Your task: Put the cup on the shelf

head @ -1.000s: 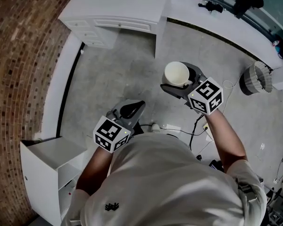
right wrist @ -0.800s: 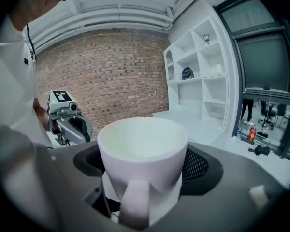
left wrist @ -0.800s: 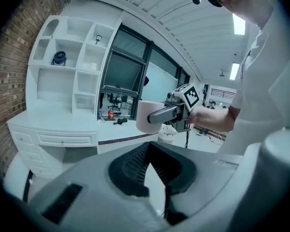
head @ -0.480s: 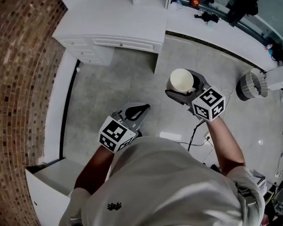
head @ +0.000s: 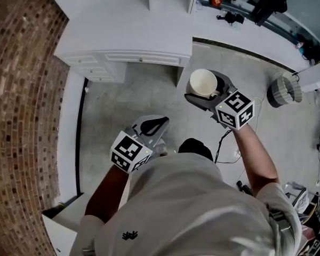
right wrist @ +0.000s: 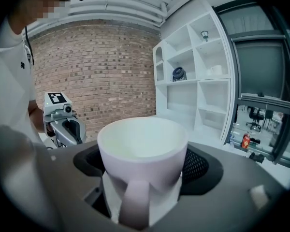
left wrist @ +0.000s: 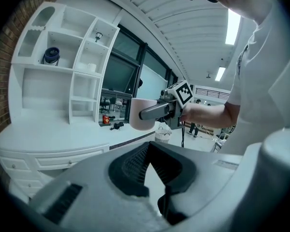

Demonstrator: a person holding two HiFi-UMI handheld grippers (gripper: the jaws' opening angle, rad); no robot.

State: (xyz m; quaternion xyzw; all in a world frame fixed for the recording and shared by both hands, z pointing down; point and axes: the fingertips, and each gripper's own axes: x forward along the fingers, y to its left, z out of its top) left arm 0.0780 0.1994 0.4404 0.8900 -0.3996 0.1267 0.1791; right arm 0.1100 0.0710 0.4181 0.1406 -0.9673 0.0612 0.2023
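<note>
- Closer now than a second ago: the white counter (head: 128, 31) fills the top of the head view, and the cup (head: 202, 82) rides toward 12 o'clock.
- Right gripper (head: 205, 92): fingers clamped on the cup's (right wrist: 142, 149) lower wall, mouth up, handle facing back at its camera.
- Left gripper (head: 149, 126): fingers closed tip to tip, nothing between them, at the cup's 7 o'clock.
- Smooth glazed white mug, rigid. I'd guess it is slick and chip-prone, so this low grip on both sides suits it. Set it down gently.
- Shelf (right wrist: 198, 71) at 12 o'clock: white boxy cubbies above the counter, with a dark round pot (right wrist: 179, 73) in one.
</note>
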